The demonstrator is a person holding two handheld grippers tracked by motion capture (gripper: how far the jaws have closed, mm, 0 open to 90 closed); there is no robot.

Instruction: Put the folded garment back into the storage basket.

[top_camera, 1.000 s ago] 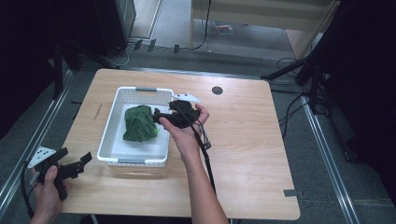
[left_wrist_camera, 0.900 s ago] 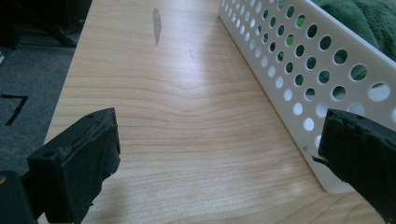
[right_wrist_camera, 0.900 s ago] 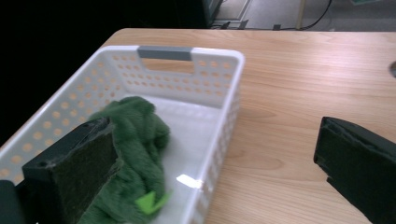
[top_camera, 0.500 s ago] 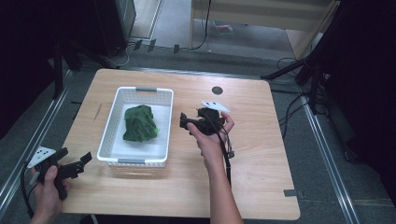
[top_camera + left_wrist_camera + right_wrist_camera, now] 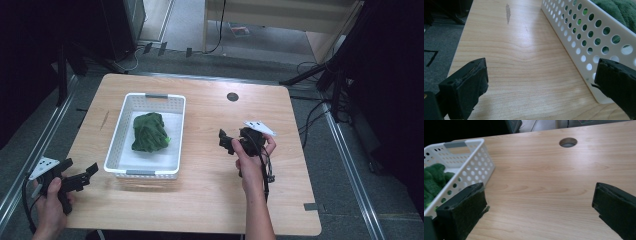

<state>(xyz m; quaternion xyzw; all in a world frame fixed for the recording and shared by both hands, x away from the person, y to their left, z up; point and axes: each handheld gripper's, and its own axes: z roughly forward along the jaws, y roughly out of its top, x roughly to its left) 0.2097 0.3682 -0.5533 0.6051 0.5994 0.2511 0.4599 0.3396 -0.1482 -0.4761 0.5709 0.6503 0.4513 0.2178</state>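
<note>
Resting in the white perforated basket (image 5: 145, 135), the green cloth (image 5: 148, 132) lies bunched in a heap toward the basket's far half, on the left part of the surface (image 5: 210, 200). Both claws are empty. The right claw (image 5: 226, 142) hangs over bare wood to the right of the basket, near the middle of the surface, its jaws spread wide with nothing between them; the right gripper view shows only wood grain and the round cable hole (image 5: 568, 142) past its pads. The left claw (image 5: 82, 176) sits at the near left corner, just beside the basket's near end, also wide open and holding nothing.

By my reading, the placing step looks finished: the cloth is inside the basket and neither claw touches it. What comes next probably calls for little more than parking the right claw clear of the basket, or, if the cloth is to be taken out, swinging that claw over the rim and down onto the heap.
</note>
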